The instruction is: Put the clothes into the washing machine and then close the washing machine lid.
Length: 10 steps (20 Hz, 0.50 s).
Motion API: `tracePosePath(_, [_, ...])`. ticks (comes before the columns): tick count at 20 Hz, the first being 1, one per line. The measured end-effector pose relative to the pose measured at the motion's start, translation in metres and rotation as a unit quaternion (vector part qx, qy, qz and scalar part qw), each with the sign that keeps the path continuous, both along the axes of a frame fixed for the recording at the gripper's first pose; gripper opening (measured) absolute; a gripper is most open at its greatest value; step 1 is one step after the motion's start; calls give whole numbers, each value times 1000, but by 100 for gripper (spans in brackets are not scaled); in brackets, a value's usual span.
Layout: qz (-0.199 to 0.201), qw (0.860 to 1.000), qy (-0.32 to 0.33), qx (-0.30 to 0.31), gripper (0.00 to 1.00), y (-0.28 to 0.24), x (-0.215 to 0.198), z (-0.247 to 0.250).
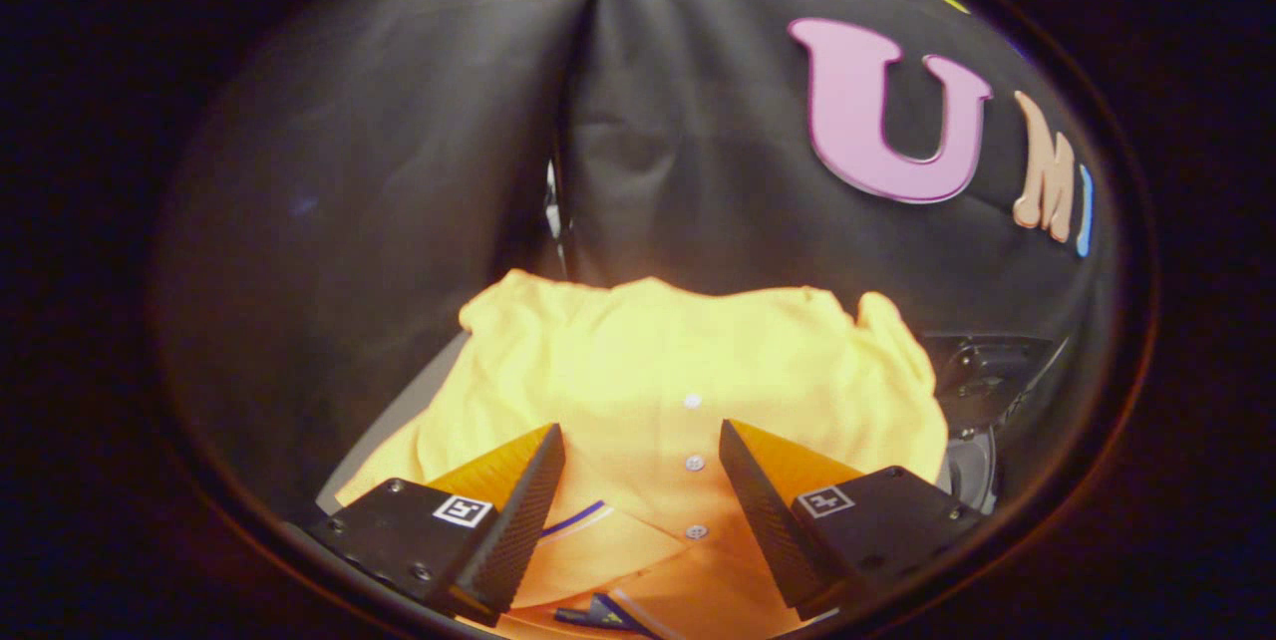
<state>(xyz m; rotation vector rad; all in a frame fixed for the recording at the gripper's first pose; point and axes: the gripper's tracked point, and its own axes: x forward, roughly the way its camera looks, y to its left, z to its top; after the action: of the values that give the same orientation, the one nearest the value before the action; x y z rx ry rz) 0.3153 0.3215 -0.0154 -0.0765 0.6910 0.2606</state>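
Observation:
A yellow polo shirt (658, 361) lies spread flat beneath and ahead of the fingers, its button placket (694, 462) running between them and its blue-trimmed collar (588, 520) nearest the camera. My gripper (641, 441) hovers just above the shirt, open, with a wide gap between the two black ridged fingers (518, 510). Nothing is pressed between the pads. A dark machine part (982, 381) with a round opening shows to the right of the shirt, partly hidden by it.
The shirt rests on a pale grey surface (399, 411) whose left edge shows beside the sleeve. The black cloth booth wall (399, 171) rises close behind the shirt, with a vertical fold in the middle.

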Motion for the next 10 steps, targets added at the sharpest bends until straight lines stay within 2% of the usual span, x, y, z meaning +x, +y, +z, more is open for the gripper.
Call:
tracePosePath(1, [-14, 999, -22, 22, 93, 0, 10, 9])
tracePosePath(2, [-23, 999, 7, 27, 91, -3, 1, 0])
tracePosePath(4, [-24, 999, -10, 30, 88, -9, 4, 7])
tracePosePath(6, [-5, 1000, -9, 23, 59, -14, 2, 11])
tracePosePath(8, [-6, 999, -14, 35, 32, -21, -3, 10])
tracePosePath(9, [11, 999, -22, 41, 19, -21, -6, 12])
tracePosePath(10, [21, 999, -28, 41, 15, -26, -9, 14])
